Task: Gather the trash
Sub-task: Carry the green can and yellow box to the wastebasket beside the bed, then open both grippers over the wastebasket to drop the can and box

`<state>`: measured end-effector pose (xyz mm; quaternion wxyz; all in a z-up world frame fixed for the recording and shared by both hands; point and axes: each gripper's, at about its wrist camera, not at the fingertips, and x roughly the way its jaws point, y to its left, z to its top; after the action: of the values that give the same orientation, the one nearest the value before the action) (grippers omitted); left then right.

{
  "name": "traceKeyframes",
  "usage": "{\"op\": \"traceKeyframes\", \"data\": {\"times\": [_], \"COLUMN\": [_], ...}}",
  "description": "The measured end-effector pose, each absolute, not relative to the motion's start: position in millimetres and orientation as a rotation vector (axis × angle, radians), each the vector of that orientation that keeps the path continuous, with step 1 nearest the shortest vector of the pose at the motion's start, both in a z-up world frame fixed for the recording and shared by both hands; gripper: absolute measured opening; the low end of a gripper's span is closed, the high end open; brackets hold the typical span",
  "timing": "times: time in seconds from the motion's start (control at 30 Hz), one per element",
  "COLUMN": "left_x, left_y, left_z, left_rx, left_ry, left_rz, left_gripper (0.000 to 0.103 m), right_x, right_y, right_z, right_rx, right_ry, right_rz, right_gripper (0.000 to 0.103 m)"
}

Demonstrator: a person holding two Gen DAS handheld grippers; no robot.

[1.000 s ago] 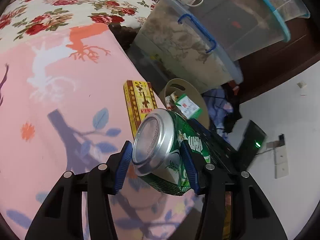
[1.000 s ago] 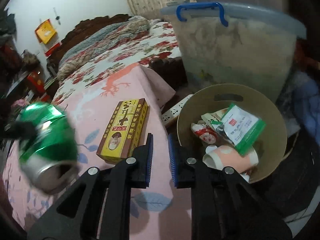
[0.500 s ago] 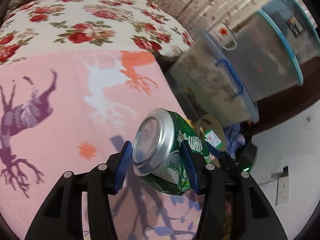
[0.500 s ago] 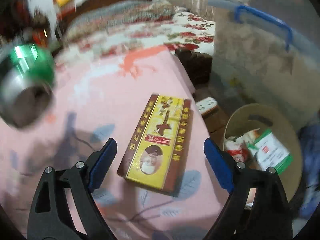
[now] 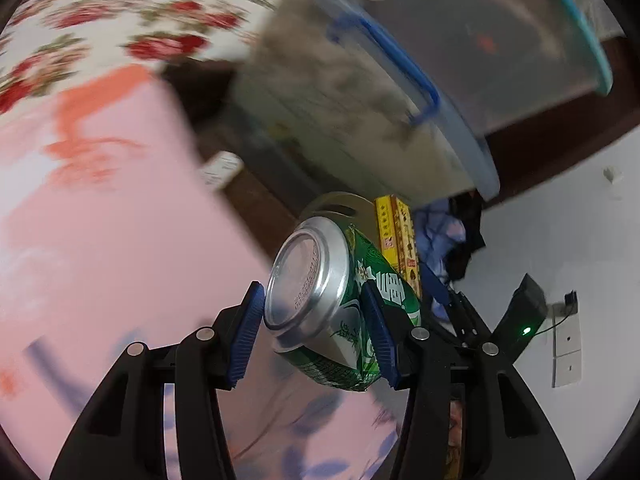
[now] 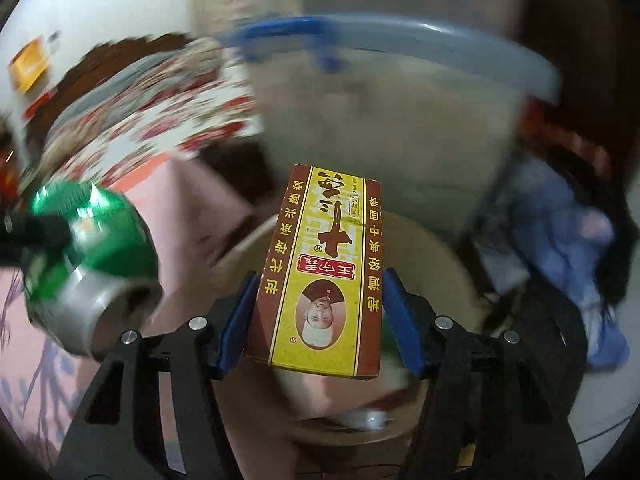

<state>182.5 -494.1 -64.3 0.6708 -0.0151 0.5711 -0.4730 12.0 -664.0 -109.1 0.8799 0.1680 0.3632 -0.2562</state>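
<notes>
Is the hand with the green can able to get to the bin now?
Probably yes. The left gripper holds the green can near the tan bin, but the yellow box in the right gripper hangs over it.

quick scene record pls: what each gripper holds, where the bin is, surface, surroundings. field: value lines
left gripper: shut on crushed green aluminium drink can, lying sideways between the pads, silver end toward camera
right gripper: shut on flat yellow and brown cardboard box, lifted, printed face up
bin: round tan trash basket, directly beyond and below the box
can position: left of the box in the right wrist view, over the cloth edge
surface: pink patterned cloth
background: clear plastic storage tub with blue handle, floral bedspread
image quality: heavy motion blur
</notes>
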Motion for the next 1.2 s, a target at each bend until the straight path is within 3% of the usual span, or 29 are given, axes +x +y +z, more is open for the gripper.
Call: {"op": "traceKeyframes", "data": {"times": [0.27, 0.33, 0.4, 0.43, 0.5, 0.63, 0.83, 1.2], "left_x": [167, 166, 165, 165, 167, 174, 167, 87], "left_y": [-585, -593, -598, -599, -595, -582, -531, -390], "left_z": [-106, -114, -120, -120, -118, -103, -70, -36], "left_rx": [0.105, 0.133, 0.165, 0.182, 0.179, 0.131, 0.052, 0.183], "left_ry": [1.305, 1.319, 1.317, 1.311, 1.309, 1.285, 1.25, 0.973], "left_rz": [-1.058, -1.039, -1.019, -1.013, -1.014, -1.014, -1.058, -0.92], "left_gripper": [0.049, 0.069, 0.079, 0.079, 0.081, 0.083, 0.083, 0.087], "right_x": [-11, -6, 1, 4, 3, -7, -47, -130], "right_y": [-720, -715, -706, -702, -691, -677, -679, -596], "right_z": [-148, -153, -155, -157, -155, -146, -124, -103], "right_rx": [0.368, 0.33, 0.272, 0.23, 0.162, 0.122, 0.293, 0.603], "right_ry": [0.822, 0.833, 0.835, 0.836, 0.819, 0.78, 0.675, 0.513], "right_rz": [-0.6, -0.555, -0.523, -0.507, -0.478, -0.435, -0.39, -0.491], "right_gripper": [0.064, 0.065, 0.07, 0.081, 0.085, 0.085, 0.085, 0.087]}}
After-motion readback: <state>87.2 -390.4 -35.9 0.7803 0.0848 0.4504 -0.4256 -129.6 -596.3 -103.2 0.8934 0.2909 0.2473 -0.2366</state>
